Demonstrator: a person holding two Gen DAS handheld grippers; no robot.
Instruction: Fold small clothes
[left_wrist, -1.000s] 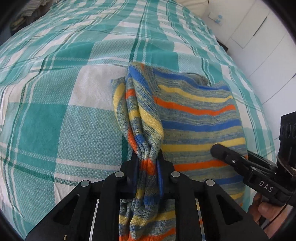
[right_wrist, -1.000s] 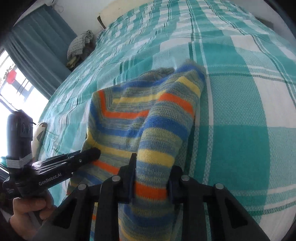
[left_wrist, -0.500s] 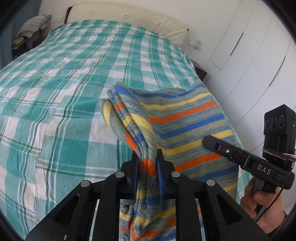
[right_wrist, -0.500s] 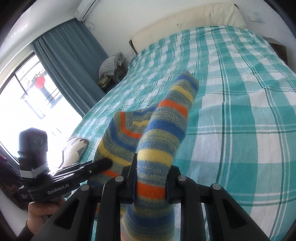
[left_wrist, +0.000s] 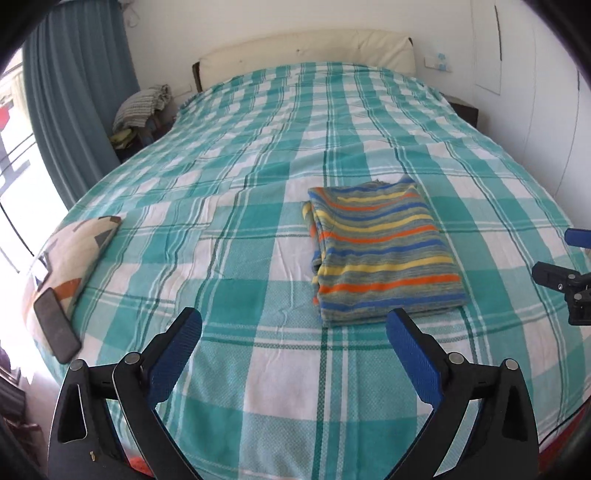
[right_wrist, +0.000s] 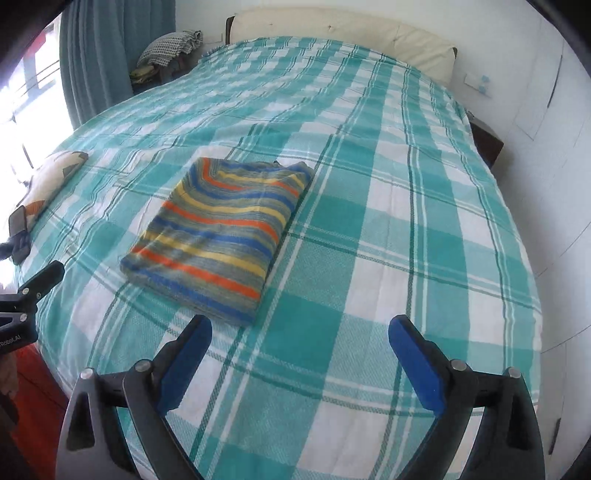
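I am opening both my left gripper (left_wrist: 293, 334) and right gripper (right_wrist: 300, 341), nothing between them. Striped sweater (left_wrist: 384, 251) at one o'clock: soft, light; I am judging the near folded edge the best hold.

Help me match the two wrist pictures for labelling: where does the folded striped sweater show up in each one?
Left wrist view: the striped sweater lies right of centre on the checked bedspread, above the right-hand finger of the left tool.
Right wrist view: the striped sweater lies left of centre, above the left-hand finger of the right tool.
Shared landmark: the cream headboard at the bed's far end.
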